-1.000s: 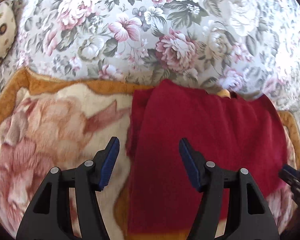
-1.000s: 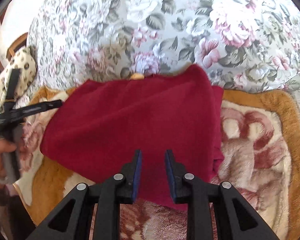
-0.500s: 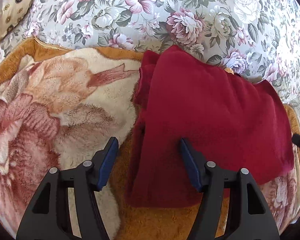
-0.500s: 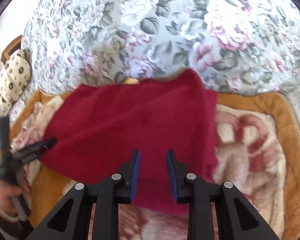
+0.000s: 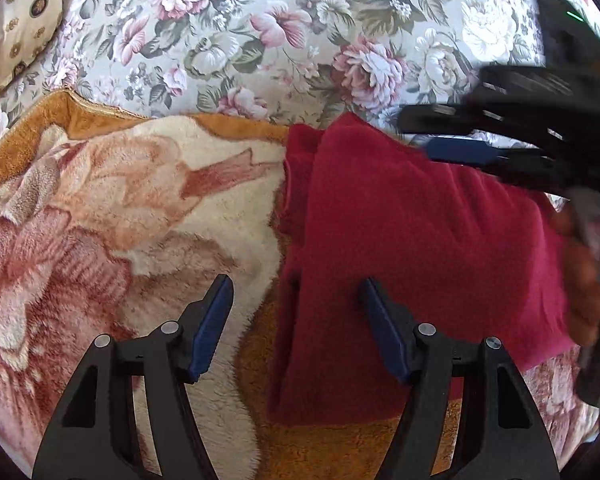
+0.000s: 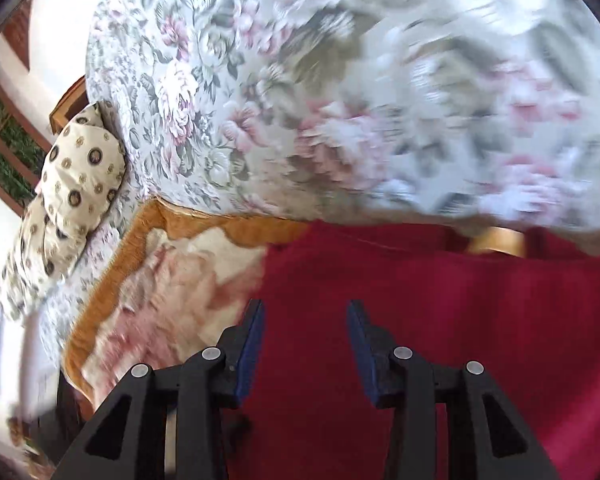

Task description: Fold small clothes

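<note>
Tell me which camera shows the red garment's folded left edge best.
The left wrist view: the red garment is sharp there, with layered edges visible along its left side. The right wrist view is motion-blurred and crops it, showing only flat red cloth.

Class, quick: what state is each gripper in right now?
Left gripper: open, holding nothing.
Right gripper: open, jaws just widened, empty above the red cloth.

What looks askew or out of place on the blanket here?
Little stands out. The red garment lies folded on the plush blanket, but its left edge shows offset layers, so the fold is not flush.
</note>
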Available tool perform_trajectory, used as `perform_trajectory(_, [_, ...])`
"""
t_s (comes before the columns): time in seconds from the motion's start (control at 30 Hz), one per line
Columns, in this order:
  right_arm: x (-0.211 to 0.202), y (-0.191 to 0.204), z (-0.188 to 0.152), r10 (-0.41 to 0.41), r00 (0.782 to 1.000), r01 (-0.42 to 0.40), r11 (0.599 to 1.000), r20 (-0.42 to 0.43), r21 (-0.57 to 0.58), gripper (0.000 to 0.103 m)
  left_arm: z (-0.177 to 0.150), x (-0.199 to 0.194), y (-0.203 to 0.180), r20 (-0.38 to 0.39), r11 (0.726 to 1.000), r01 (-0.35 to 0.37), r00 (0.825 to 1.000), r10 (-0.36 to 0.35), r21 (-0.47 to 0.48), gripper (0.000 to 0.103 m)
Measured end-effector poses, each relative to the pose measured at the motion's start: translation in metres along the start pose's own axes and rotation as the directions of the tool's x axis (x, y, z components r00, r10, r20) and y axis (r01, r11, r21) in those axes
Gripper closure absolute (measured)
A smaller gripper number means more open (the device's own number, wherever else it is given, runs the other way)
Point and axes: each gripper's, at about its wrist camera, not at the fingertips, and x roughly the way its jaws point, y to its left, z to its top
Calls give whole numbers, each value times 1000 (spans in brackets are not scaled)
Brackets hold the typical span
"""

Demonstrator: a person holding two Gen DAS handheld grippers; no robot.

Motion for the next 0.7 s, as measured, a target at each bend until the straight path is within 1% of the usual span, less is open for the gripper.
perform_trajectory(0.1, [29, 17, 16, -4, 999, 4, 1000, -37, 3, 62, 2, 0, 11, 0, 999, 7, 1000, -7, -34, 36])
perform_trajectory(0.13, [38, 21, 20, -26, 999, 25, 1000, -48, -4, 62, 2, 0, 14, -2, 999, 11, 1000, -11, -46, 36])
perform_trajectory(0.2, [58, 26, 28, -101, 990, 100, 995, -97, -15, 61, 1, 3, 19, -13, 997, 27, 1000, -28, -70, 36])
perform_trajectory(0.3, [79, 25, 32, -108, 982, 109, 994, -157, -3, 61, 1, 5, 18, -11, 997, 26, 1000, -27, -68, 36])
perform_trajectory(0.33, [84, 26, 31, -122, 979, 120, 993, -166, -19, 64, 1, 5, 17, -9, 998, 22, 1000, -23, -59, 36])
perform_trajectory(0.4, [84, 30, 30, -169, 977, 159, 984, -131, -80, 95, 0, 5, 16, -9, 998, 23, 1000, -24, -58, 36])
perform_trajectory(0.43, [82, 30, 31, -158, 981, 150, 985, -110, -82, 99, 0, 5, 17, -11, 998, 28, 1000, -28, -64, 36])
perform_trajectory(0.53, [77, 33, 36, -125, 990, 120, 990, -73, -72, 99, 1, 5, 19, -10, 995, 39, 999, -40, -87, 36])
perform_trajectory(0.6, [79, 38, 38, -124, 990, 118, 989, -65, -87, 99, 1, 5, 18, -7, 996, 34, 999, -34, -83, 36])
perform_trajectory(0.7, [89, 38, 38, -83, 994, 77, 994, -74, -78, 99, 2, 7, 17, -4, 996, 28, 1000, -29, -81, 36])
